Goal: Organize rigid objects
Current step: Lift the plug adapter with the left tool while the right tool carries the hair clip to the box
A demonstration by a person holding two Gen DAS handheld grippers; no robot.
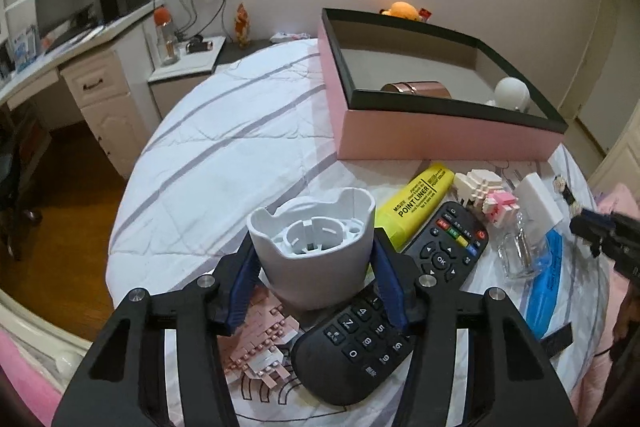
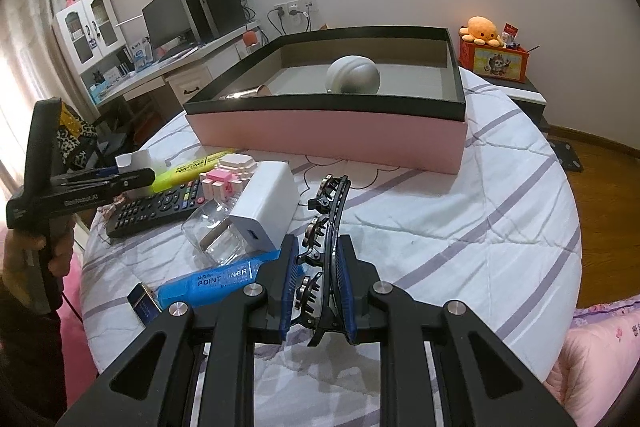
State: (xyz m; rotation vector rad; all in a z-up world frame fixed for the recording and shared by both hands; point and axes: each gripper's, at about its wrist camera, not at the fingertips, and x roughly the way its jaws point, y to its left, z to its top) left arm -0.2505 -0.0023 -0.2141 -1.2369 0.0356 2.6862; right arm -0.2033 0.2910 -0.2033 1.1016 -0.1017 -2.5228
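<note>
**Desk:** Nearest your left lens, what are you holding?

**Caption:** Your left gripper (image 1: 314,267) is clamped on a white cup-shaped holder (image 1: 316,247), blue pads pressing its two sides, its open top tipped toward the pink box (image 1: 440,135). It hangs just above a black remote (image 1: 360,339), which overlies pink brick pieces (image 1: 260,347) on the striped cloth of the table (image 1: 224,147).

**Desk:** And to the right of that?

**Caption:** A yellow highlighter (image 1: 416,199) lies beside the remote; next come a pink-and-white block figure (image 1: 492,195), a clear glass (image 1: 520,251), a white charger (image 1: 538,201) and a blue highlighter (image 1: 546,287). Your right gripper (image 1: 600,231) pokes in at the far right edge.

**Desk:** How is your left hand posed, seen from the right wrist?

**Caption:** Your left hand (image 2: 44,251) grips the handle upright at the left edge of the table, fingers pointed in toward the clutter.

**Desk:** The right claw?

**Caption:** It is closed on a black hair clip (image 2: 324,247), held edgewise between the blue pads, its far end reaching toward the box.

**Desk:** What is in the box?

**Caption:** A rose-gold cylinder (image 1: 416,90) on the left, a white rounded object (image 2: 352,75) to its right. An orange plush (image 2: 482,29) sits on a red box behind.
</note>
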